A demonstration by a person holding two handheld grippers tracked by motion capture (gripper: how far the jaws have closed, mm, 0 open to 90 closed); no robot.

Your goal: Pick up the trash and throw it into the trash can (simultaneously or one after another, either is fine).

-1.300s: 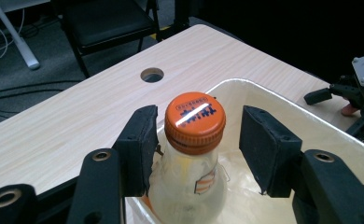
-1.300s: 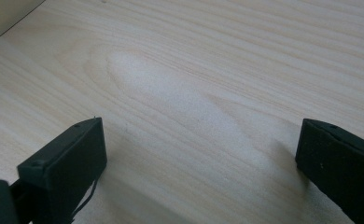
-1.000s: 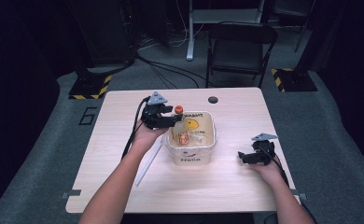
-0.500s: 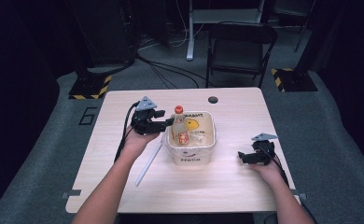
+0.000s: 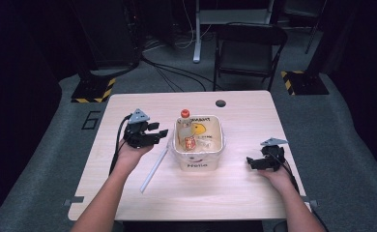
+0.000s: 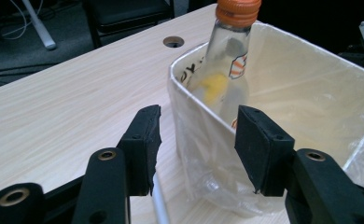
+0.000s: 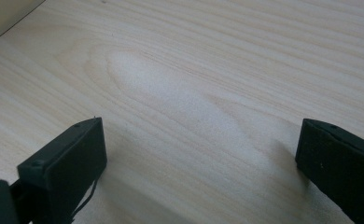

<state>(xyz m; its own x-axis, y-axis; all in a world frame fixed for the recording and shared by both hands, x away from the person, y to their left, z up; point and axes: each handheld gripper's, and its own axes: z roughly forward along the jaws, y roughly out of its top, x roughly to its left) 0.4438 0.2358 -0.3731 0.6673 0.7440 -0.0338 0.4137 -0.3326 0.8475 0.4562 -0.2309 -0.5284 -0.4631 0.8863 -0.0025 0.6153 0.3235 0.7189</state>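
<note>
I take the white tub [image 5: 197,159] in the middle of the desk [image 5: 235,193] as my landmark. My left claw [image 5: 161,134] hangs just left of the tub, at the level of its near-left corner, jaws pointing toward it. In the left gripper view the two black pads [image 6: 259,149] stand apart with the tub's corner [image 6: 189,121] in the gap between them, though neither pad presses on the wall; the jaws have just been closing and nothing is clamped. Inside the tub, against its far-left corner, a clear bottle [image 5: 185,129] with an orange cap [image 6: 238,10] stands upright, its neck rising above the rim. A white straw [image 5: 153,169] lies on the desk just left of the tub, running toward the near edge, below my left claw. My right claw [image 5: 250,162] rests on the desk well to the right of the tub, jaws wide apart over bare wood in the right gripper view [image 7: 194,154], holding nothing.
</note>
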